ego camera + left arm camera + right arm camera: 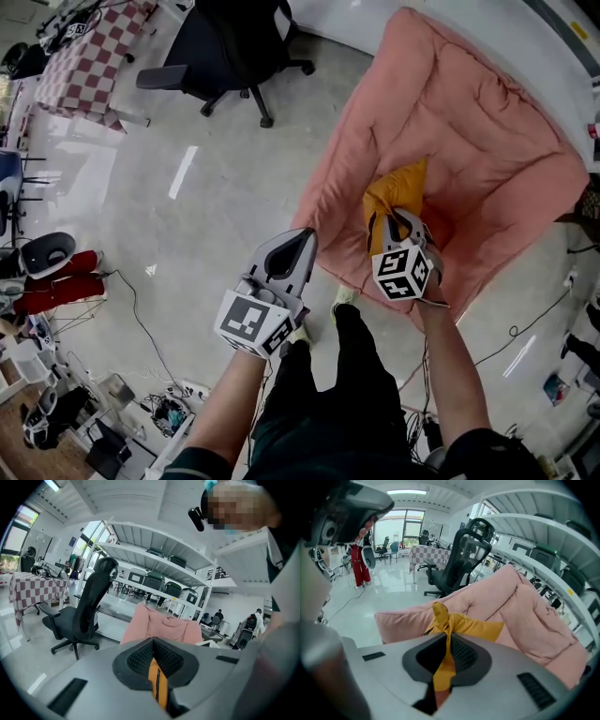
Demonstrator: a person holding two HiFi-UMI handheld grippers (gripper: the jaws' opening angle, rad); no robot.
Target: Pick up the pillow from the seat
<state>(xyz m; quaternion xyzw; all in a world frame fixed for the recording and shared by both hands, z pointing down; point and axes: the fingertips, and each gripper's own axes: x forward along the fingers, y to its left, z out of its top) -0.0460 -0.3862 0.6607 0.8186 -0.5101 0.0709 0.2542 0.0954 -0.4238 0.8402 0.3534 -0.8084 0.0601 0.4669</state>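
A yellow pillow lies bunched on the pink padded seat. My right gripper is over the seat's front part and is shut on a twisted fold of the pillow. In the right gripper view the yellow pillow fabric runs down between the closed jaws of the right gripper. My left gripper hangs over the floor just off the seat's left front edge, apart from the pillow. In the left gripper view the left gripper has its jaws together, and a thin orange strip shows in the slit; the pink seat lies ahead.
A black office chair stands on the glossy floor beyond the seat's left side. A checkered-cloth table is at the far left. Cables and clutter lie on the floor near the person's legs. White shelving runs behind the seat.
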